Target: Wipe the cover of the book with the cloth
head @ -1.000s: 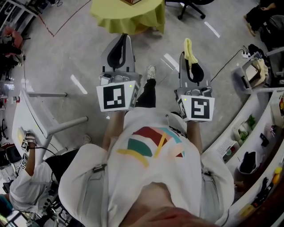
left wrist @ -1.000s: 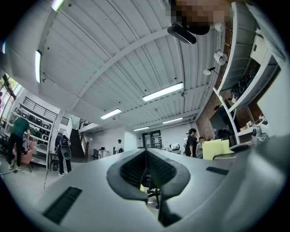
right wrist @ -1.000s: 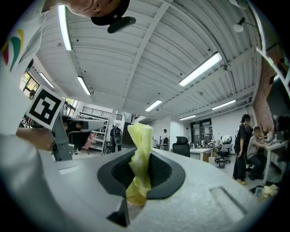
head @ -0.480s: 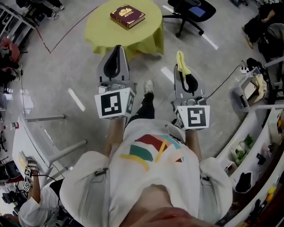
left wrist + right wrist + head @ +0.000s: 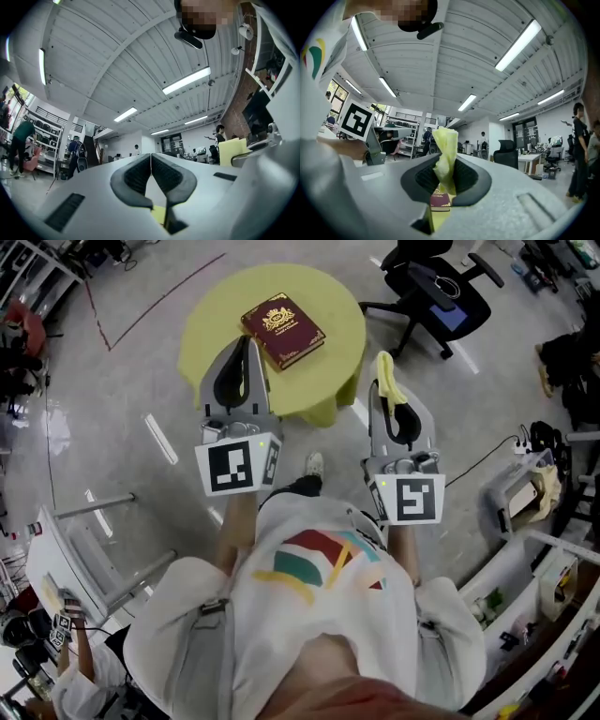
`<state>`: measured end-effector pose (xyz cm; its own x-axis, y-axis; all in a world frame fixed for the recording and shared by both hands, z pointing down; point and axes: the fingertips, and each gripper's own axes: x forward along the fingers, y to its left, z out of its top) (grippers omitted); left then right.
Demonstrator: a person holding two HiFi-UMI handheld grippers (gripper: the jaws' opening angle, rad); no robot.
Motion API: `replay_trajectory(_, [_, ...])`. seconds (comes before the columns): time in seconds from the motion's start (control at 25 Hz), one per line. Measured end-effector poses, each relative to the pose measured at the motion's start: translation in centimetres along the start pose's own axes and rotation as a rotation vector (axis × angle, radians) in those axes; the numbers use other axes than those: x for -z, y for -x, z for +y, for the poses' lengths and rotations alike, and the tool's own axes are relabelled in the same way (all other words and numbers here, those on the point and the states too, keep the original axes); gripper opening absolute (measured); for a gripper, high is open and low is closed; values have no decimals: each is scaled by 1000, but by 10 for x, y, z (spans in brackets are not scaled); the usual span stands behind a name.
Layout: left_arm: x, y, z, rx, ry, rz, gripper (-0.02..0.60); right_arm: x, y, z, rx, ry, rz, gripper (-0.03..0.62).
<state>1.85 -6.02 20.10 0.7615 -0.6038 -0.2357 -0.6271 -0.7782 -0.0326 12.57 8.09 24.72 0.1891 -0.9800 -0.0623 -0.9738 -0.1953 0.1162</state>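
A dark red book (image 5: 283, 330) with gold ornament lies on a round table under a yellow-green tablecloth (image 5: 211, 320), ahead of me in the head view. My left gripper (image 5: 246, 341) is shut with nothing in it, its tip over the table's near edge beside the book. My right gripper (image 5: 384, 367) is shut on a yellow cloth (image 5: 392, 383), at the table's right edge. In the right gripper view the cloth (image 5: 446, 150) stands pinched between the jaws, and a strip of the book (image 5: 440, 198) shows below. The left gripper view shows the left gripper's pads (image 5: 136, 174) pressed together.
A black office chair with a blue seat (image 5: 439, 292) stands right of the table. White desks with clutter (image 5: 539, 549) run along the right. A white table frame (image 5: 89, 531) and a seated person (image 5: 70, 671) are at the left. Grey floor surrounds the table.
The table and book have come much nearer in the head view: both grippers, held as before, now reach the table's edge. The cloth stays in the right gripper.
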Motion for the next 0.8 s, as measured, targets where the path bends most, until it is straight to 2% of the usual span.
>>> replay_trajectory(0.16, [11,-46,7,-24,-6,27,17,9,-42,-28,-26,-31,19,31])
replay_trajectory(0.4, [27,-90,-6,-81,-53,78,17,25,-79,-78,-67,-86,38,31])
replay_trajectory(0.6, [21,-118,-18,-166,-52,54,17,31,-105,-109,-167,-90,24,31])
replay_trajectory(0.8, [17,-128,-23,-251,-89,61,17,27,-129,-127,-249,-86,-12,31])
